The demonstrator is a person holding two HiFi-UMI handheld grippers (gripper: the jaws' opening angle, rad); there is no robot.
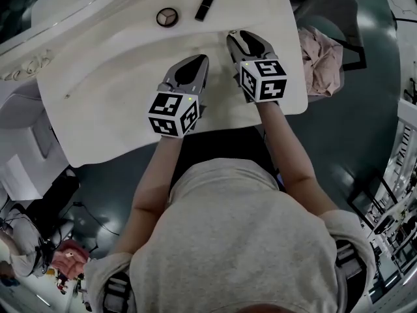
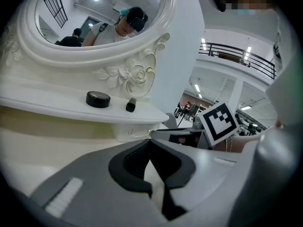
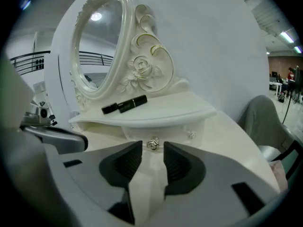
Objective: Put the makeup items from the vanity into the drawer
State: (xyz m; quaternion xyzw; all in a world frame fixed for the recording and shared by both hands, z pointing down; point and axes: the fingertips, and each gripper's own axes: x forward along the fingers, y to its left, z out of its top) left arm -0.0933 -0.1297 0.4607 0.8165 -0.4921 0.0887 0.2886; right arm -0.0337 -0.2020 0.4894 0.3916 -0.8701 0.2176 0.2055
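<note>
Left claw [image 1: 197,62]: jaws together, nothing between them; it is low over the vanity top [image 1: 117,90].
Right claw [image 1: 249,39]: jaws apart, nothing held.
Drawer knob [image 3: 152,144]: just ahead of the right claw, in line with the gap of its jaws.
Drawer [image 3: 137,132]: closed, behind the knob, under the shelf [image 3: 180,109].
Lipstick [image 1: 204,6]: lying on the shelf, ahead of the right claw, a little to its left.
Compact [image 1: 167,17]: on the shelf, ahead and left of the left claw, near the lipstick.

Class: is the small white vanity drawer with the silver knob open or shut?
Shut: the small white vanity drawer sits back under the curved white shelf, not pulled out.
</note>
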